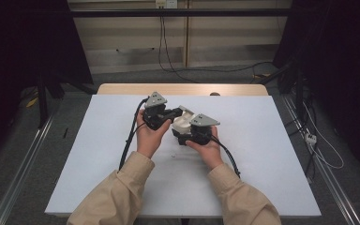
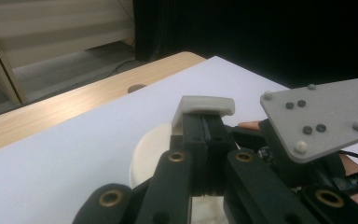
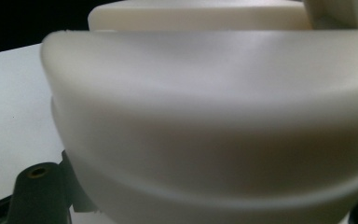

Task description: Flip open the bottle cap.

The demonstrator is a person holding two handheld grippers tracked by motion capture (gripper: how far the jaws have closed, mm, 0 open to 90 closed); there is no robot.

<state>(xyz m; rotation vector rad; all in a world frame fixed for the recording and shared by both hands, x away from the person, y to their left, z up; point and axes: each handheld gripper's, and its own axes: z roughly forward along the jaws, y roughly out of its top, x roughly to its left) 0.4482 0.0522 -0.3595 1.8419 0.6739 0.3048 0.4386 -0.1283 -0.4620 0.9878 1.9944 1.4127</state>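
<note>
Two grippers closed on one white part

Both jaw pairs are clamped on the cream-white moulded plastic piece (image 1: 183, 123): left gripper (image 1: 172, 114) pinches its upright flat tab, right gripper (image 1: 180, 137) its rounded rim. The piece sits mid-table on the white tabletop (image 1: 262, 154), long axis running between both grippers.

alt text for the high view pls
A person's two hands hold black tongs against a cream-white plastic object at the middle of a white table; the left tongs and right tongs meet on it from either side.
</note>
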